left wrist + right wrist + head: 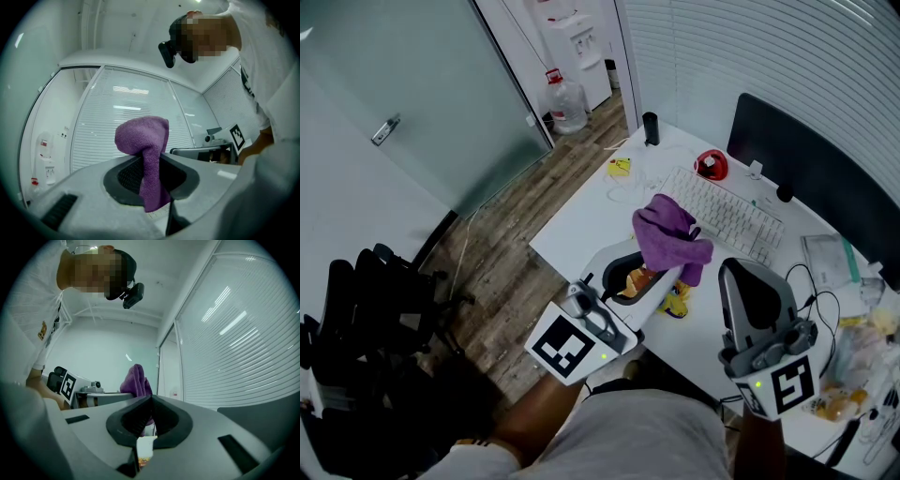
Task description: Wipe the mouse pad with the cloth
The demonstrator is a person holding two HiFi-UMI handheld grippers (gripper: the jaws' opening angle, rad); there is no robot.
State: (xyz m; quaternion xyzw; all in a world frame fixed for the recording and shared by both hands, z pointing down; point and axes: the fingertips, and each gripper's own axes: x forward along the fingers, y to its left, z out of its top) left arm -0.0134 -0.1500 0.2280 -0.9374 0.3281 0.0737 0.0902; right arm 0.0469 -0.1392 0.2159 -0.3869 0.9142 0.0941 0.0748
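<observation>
My left gripper point(673, 274) point(149, 157) is shut on the purple cloth point(668, 234) point(142, 138). The cloth bunches above the jaws and a tail hangs below them. It is held over the white desk point(581, 230), in front of the keyboard. An orange and yellow printed surface point(677, 302), largely hidden under the left gripper, lies on the desk; I cannot tell if it is the mouse pad. My right gripper point(734, 269) point(151, 400) hovers to the right of the cloth, shut with nothing between its jaws. The cloth point(136, 380) shows beyond it in the right gripper view.
A white keyboard point(727, 211), a red object point(711, 165), a black cylinder point(651, 128) and a dark monitor point(811, 169) stand on the desk's far side. Cables and clutter point(853, 347) fill the right end. Left of the desk are wooden floor and a black chair point(366, 309).
</observation>
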